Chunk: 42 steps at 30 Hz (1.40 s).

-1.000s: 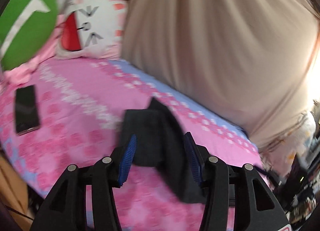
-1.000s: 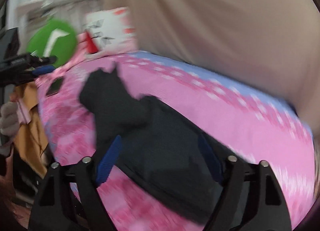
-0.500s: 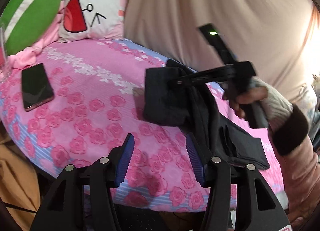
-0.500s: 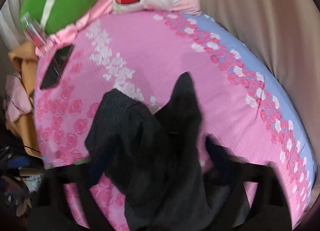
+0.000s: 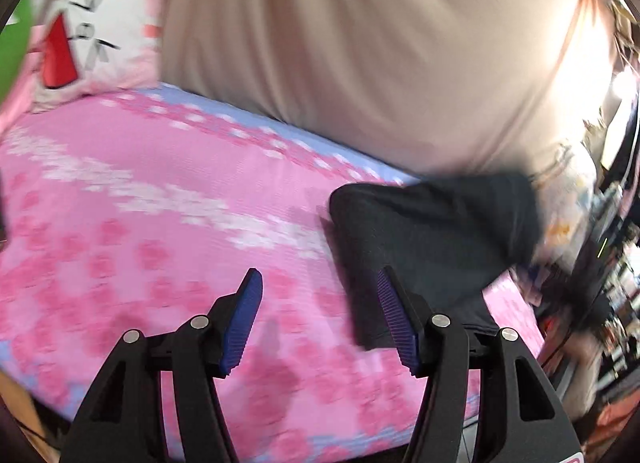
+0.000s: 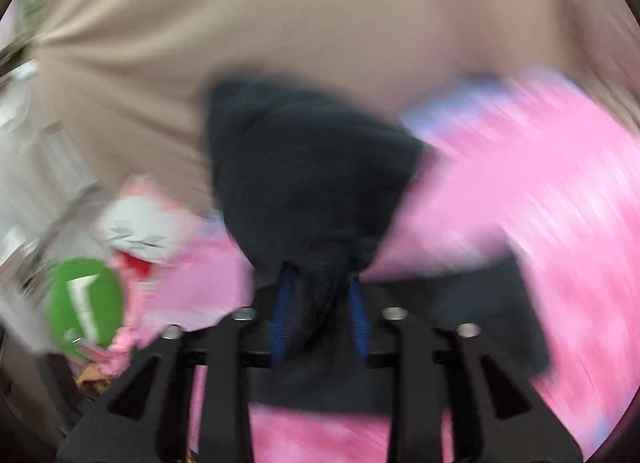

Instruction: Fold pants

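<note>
The dark pants (image 5: pixel 436 239) lie partly bunched on the right side of the pink rose-print bed (image 5: pixel 152 231). My left gripper (image 5: pixel 318 323) is open and empty, low over the bed just left of the pants. My right gripper (image 6: pixel 320 315) is shut on a bunch of the pants (image 6: pixel 308 167) and holds it lifted off the bed; the fabric stands up in front of the camera and hides much of the view. Both views are blurred by motion.
A white cat-face pillow (image 5: pixel 100 31) and a green cushion (image 6: pixel 84 299) sit at the head of the bed. A beige curtain (image 5: pixel 380 43) hangs behind the bed. Cluttered shelves (image 5: pixel 616 263) stand at the far right.
My right gripper has closed on the pants and lifted the bunch up. My left gripper has swung left of the pants and stays open. The phone has left the left view.
</note>
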Available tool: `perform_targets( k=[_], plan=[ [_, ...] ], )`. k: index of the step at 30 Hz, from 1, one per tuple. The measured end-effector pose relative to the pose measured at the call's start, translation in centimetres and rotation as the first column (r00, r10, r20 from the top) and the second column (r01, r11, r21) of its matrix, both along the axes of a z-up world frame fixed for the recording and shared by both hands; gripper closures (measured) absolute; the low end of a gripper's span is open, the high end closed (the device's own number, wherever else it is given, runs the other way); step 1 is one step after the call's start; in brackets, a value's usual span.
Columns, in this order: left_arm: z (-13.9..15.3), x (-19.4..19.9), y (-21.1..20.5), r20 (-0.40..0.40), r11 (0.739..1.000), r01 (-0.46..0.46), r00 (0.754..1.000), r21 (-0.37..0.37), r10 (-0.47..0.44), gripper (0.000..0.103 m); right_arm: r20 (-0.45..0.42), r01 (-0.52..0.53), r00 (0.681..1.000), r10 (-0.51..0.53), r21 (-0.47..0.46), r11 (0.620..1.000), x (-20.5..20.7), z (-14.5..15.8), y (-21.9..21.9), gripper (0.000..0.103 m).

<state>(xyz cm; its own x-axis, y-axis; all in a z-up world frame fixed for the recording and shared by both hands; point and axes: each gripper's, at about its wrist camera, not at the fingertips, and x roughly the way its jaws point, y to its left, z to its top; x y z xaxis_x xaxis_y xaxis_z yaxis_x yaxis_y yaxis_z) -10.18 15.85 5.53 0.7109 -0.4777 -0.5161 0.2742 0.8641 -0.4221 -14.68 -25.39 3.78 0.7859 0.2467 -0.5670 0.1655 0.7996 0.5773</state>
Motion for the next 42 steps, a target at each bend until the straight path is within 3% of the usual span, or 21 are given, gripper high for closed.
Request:
perform_targets(
  k=[2, 5, 7, 8, 11, 15, 19, 20, 22, 23, 25, 28, 30, 33, 34, 35, 36, 37, 38, 41, 42],
  plan=[
    [-0.2, 1.5, -3.1, -0.027, 0.998, 0.057, 0.998, 0.000, -0.057, 0.045, -0.115, 0.067, 0.992, -0.058, 0.081, 0.994, -1.7, -4.4, -2.7, 0.067],
    [-1.1, 2.8, -6.6, -0.082, 0.994, 0.109, 0.991, -0.011, -0.110, 0.045, -0.052, 0.073, 0.997, -0.063, 0.209, 0.975, -3.8, -5.6, -5.1, 0.064],
    [-2.0, 3.6, -8.8, -0.129, 0.988, 0.150, 0.980, -0.028, -0.152, 0.044, -0.019, 0.083, 0.997, -0.081, 0.160, 0.984, -4.3, -4.8, -5.8, 0.043],
    [-2.5, 3.8, -9.7, -0.149, 0.987, 0.158, 0.976, -0.027, -0.160, 0.042, -0.001, 0.092, 0.996, -0.093, 0.128, 0.988, -4.4, -4.3, -6.1, 0.040],
    [-4.1, 4.5, -12.0, -0.214, 0.989, 0.148, 0.966, -0.005, -0.146, 0.041, 0.025, 0.102, 0.994, -0.106, 0.133, 0.986, -4.3, -3.9, -7.5, 0.040],
    [-5.5, 4.7, -13.1, -0.276, 0.987, 0.154, 0.948, -0.035, -0.158, 0.038, -0.003, 0.145, 0.989, -0.147, 0.170, 0.975, -3.8, -5.1, -9.6, 0.039],
    [-6.1, 5.0, -14.3, -0.273, 0.988, 0.154, 0.951, 0.018, -0.143, 0.036, -0.012, 0.139, 0.990, -0.139, 0.216, 0.966, -2.8, -6.2, -10.5, 0.039],
    [-6.4, 5.2, -14.5, -0.269, 0.988, 0.154, 0.953, 0.033, -0.139, 0.055, -0.004, 0.118, 0.993, -0.119, 0.201, 0.973, -2.3, -6.2, -10.3, 0.043],
    [-6.7, 5.9, -14.4, -0.276, 0.987, 0.135, 0.955, 0.089, -0.105, 0.098, -0.003, 0.104, 0.995, -0.104, 0.098, 0.990, -1.7, -5.2, -9.2, 0.081],
    [-6.6, 6.3, -14.1, -0.275, 0.988, 0.132, 0.956, 0.077, -0.106, 0.098, 0.029, 0.070, 0.997, -0.071, 0.043, 0.997, -1.4, -3.7, -8.2, 0.086],
    [-5.9, 6.8, -12.9, -0.259, 0.992, 0.112, 0.961, 0.064, -0.092, 0.098, 0.087, 0.019, 0.996, -0.023, 0.043, 0.999, -1.7, -1.4, -7.1, 0.089],
    [-4.2, 6.7, -11.1, -0.204, 0.992, 0.051, 0.979, 0.120, -0.026, 0.102, 0.189, -0.068, 0.980, 0.057, 0.051, 0.996, -2.5, 2.4, -5.4, 0.090],
    [-4.3, 6.7, -10.1, -0.215, 0.991, 0.052, 0.976, 0.123, -0.024, 0.102, 0.158, -0.053, 0.986, 0.050, 0.015, 0.998, -2.9, 1.9, -5.1, 0.089],
    [-5.9, 6.5, -10.0, -0.273, 0.987, 0.097, 0.960, 0.131, -0.058, 0.101, -0.072, 0.035, 0.997, -0.041, -0.082, 0.996, -2.6, -4.0, -6.2, 0.081],
    [-6.1, 6.4, -10.1, -0.269, 0.985, 0.096, 0.962, 0.140, -0.055, 0.098, -0.074, 0.048, 0.996, -0.052, -0.057, 0.997, -2.8, -5.2, -6.6, 0.077],
    [-6.1, 6.1, -10.0, -0.265, 0.986, 0.097, 0.963, 0.138, -0.058, 0.081, -0.037, 0.056, 0.998, -0.056, -0.013, 0.998, -3.7, -5.4, -7.0, 0.075],
    [-6.0, 5.7, -9.7, -0.258, 0.989, 0.091, 0.964, 0.117, -0.058, 0.070, -0.056, 0.076, 0.996, -0.076, 0.001, 0.997, -4.0, -5.3, -7.4, 0.064],
    [-5.5, 5.3, -9.2, -0.233, 0.994, 0.079, 0.971, 0.081, -0.059, 0.051, -0.061, 0.105, 0.993, -0.106, -0.017, 0.994, -4.3, -4.4, -7.6, 0.055],
    [-5.1, 5.1, -9.1, -0.218, 0.995, 0.075, 0.974, 0.065, -0.059, 0.041, -0.038, 0.112, 0.993, -0.113, -0.034, 0.993, -4.4, -3.7, -7.7, 0.055],
    [-3.3, 4.9, -8.9, -0.166, 0.998, 0.059, 0.985, 0.037, -0.052, 0.035, -0.006, 0.069, 0.998, -0.070, -0.046, 0.997, -2.5, -1.5, -8.0, 0.042],
    [-2.9, 4.9, -9.0, -0.159, 0.998, 0.055, 0.986, 0.035, -0.049, 0.035, 0.004, 0.050, 0.999, -0.050, -0.048, 0.998, -1.4, -1.2, -8.3, 0.027]
  ],
)
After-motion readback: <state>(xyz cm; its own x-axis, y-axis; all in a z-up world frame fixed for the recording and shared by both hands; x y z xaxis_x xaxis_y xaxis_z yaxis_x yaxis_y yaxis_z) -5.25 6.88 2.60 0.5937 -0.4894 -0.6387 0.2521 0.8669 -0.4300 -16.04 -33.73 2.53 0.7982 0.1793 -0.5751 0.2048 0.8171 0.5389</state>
